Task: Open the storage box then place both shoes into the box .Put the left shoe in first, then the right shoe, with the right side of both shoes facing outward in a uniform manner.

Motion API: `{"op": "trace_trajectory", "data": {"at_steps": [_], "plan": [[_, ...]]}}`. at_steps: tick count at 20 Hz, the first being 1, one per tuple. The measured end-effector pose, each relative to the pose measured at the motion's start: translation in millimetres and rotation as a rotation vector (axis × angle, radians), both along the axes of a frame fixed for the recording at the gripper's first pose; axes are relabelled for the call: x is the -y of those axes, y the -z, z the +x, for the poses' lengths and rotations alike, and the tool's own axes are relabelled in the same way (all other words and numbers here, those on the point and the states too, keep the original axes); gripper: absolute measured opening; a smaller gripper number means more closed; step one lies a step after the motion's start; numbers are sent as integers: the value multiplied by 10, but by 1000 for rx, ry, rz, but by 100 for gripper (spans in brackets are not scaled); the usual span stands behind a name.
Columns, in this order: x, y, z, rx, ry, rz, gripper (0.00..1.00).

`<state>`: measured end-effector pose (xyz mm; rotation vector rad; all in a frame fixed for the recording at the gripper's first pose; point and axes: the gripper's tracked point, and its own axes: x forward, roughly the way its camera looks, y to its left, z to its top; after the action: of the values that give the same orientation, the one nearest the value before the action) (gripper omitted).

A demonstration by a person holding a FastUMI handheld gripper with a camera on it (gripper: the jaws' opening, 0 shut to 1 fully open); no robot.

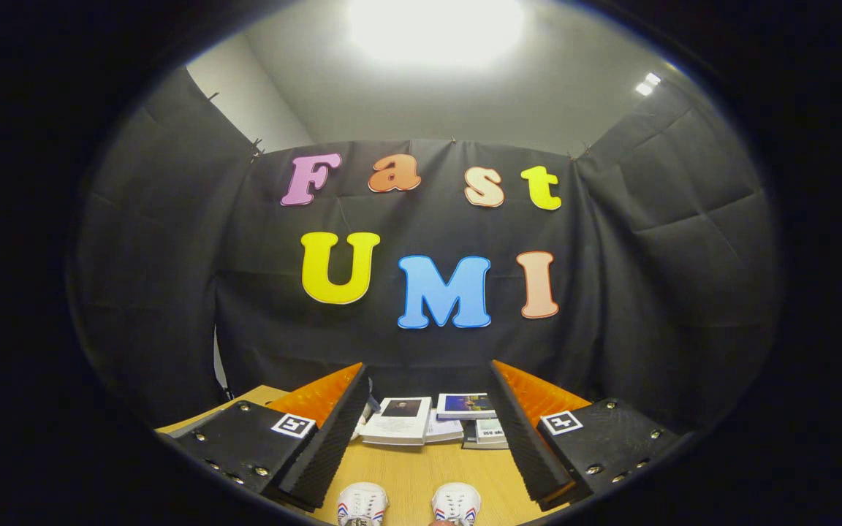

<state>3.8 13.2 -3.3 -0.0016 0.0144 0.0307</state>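
The gripper (428, 431) is held above a wooden table (421, 475) with its fingers (333, 431) spread wide apart and nothing between them. Two white shoes (362, 504) (456, 504) sit side by side on the table below and between the fingers, only their toes showing. Beyond the fingers, against the black cloth wall, a few books (399, 420) lie in a loose, overlapping heap on the table.
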Motion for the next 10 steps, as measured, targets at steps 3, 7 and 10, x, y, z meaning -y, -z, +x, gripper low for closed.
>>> {"op": "trace_trajectory", "data": {"at_steps": [3,7,10], "plan": [[-20,25,-11,-4,-4,9,97],[-30,74,-31,-18,-5,45,97],[-108,188,-64,-52,-40,109,97]]}}
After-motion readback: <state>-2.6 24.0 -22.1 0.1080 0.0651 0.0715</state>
